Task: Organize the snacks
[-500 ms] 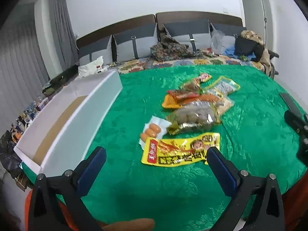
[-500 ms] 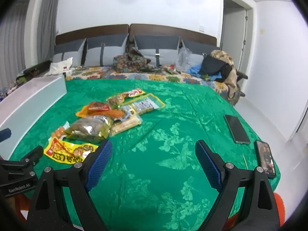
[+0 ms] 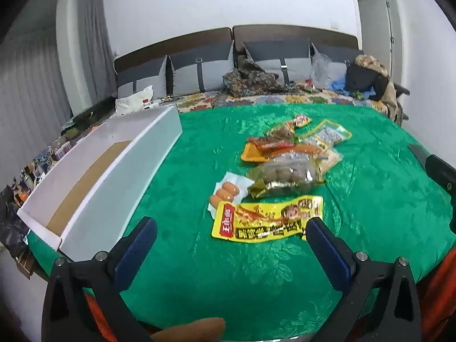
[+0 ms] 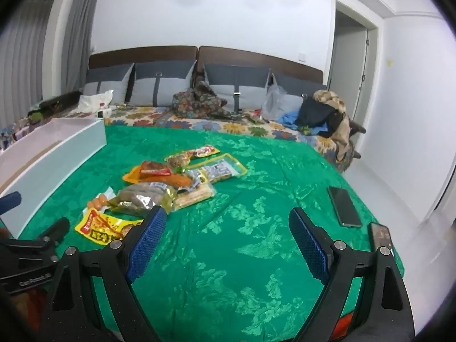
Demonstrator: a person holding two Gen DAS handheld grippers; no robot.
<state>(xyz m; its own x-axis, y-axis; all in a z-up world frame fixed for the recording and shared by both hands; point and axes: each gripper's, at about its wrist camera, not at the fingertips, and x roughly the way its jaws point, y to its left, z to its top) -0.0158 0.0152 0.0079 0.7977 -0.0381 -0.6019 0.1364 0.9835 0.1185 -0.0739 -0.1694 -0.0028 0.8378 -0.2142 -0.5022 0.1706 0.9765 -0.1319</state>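
**Nothing boxed yet: every snack lying out on the green cloth**

The left gripper [image 3: 230, 239] is hovering low over the near edge of the green cloth [image 3: 176, 176], its blue-padded jaws standing wide with nothing between them; the yellow snack packet [image 3: 268, 218] is lying just beyond its right fingertip, flat on the cloth and not gripped; the right gripper [image 4: 228, 233] is likewise gaping wide and empty, pointing at a bare stretch of cloth with the snacks off to its left.

The pile is sitting together near the middle of the cloth; nearest is the yellow packet, with the small pack of orange sausages [image 3: 228, 191] touching its far edge; behind them the clear bag of brown balls [image 3: 287, 176] is lying partly over the rest; further back the orange packet [image 3: 265, 149], the green-edged packet [image 3: 330, 134] and a small red-tipped packet [image 3: 293, 124] are overlapping in a loose heap.

The long white box [image 3: 94, 176] is waiting along the left side of the cloth, well apart from the pile; its brown cardboard floor is showing bare as far as the left wrist view reaches; no snack is visible inside it, though its far end is partly hidden by the wall.

So the sorting is looking barely begun; all the packets appear to be waiting to be moved, and the yellow one is looking like the likeliest first pick for the left gripper; two phones [image 4: 343, 206] are lying at the right edge, clear of the work.
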